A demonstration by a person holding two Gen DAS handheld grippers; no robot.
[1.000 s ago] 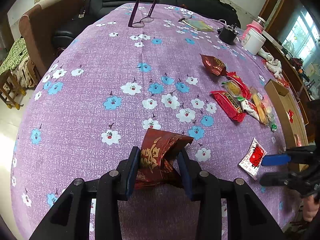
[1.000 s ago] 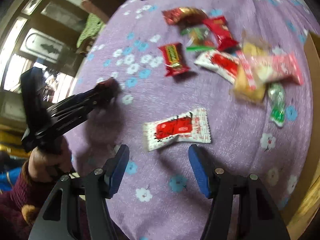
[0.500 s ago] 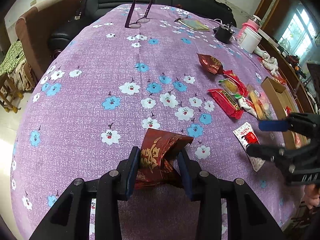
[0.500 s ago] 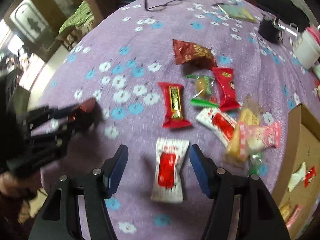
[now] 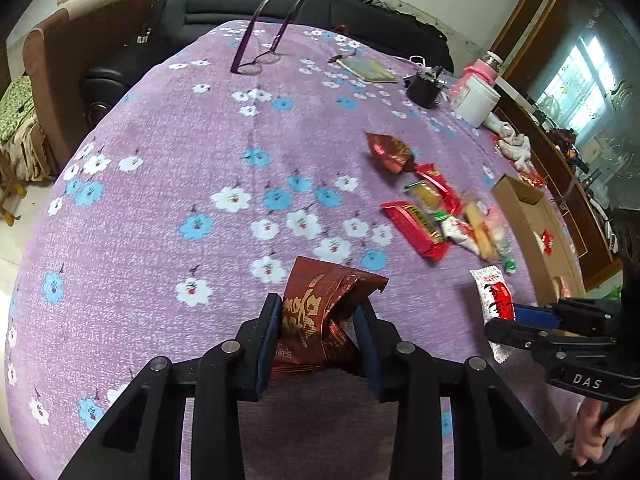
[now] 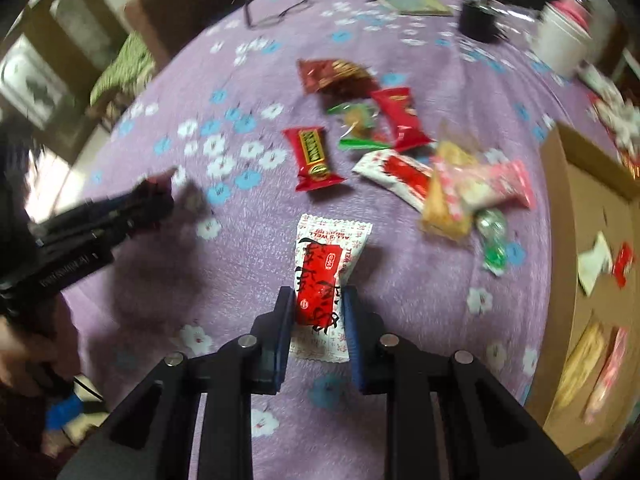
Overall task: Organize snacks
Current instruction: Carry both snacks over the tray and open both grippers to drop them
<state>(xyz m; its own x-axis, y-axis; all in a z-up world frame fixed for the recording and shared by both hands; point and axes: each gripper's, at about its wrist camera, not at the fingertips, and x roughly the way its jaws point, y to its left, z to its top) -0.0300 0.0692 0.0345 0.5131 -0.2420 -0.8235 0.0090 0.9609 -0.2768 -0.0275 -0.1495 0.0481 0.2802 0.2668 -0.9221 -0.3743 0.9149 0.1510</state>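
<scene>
The right gripper (image 6: 316,316), its jaws having just been closing, is pinching a white-and-red crinkly snack packet (image 6: 324,280) above the purple flowered worktop (image 6: 240,240); the left gripper (image 5: 320,334) is clamping a dark-red foil snack bag (image 5: 320,316).

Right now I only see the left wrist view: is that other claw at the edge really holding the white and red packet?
Observer: Yes. In the right wrist view, the right gripper has just closed its jaws. Its blue pads press both sides of the white and red packet.
Visitor: What's inside the cardboard box?
Observer: The cardboard box holds several snacks: a white one and a red one near its middle, and yellowish and pink ones nearer the camera.
Visitor: Who holds my claw?
Observer: A hand at that view's left edge grips the handle of the left gripper, which clamps your dark red packet.
</scene>
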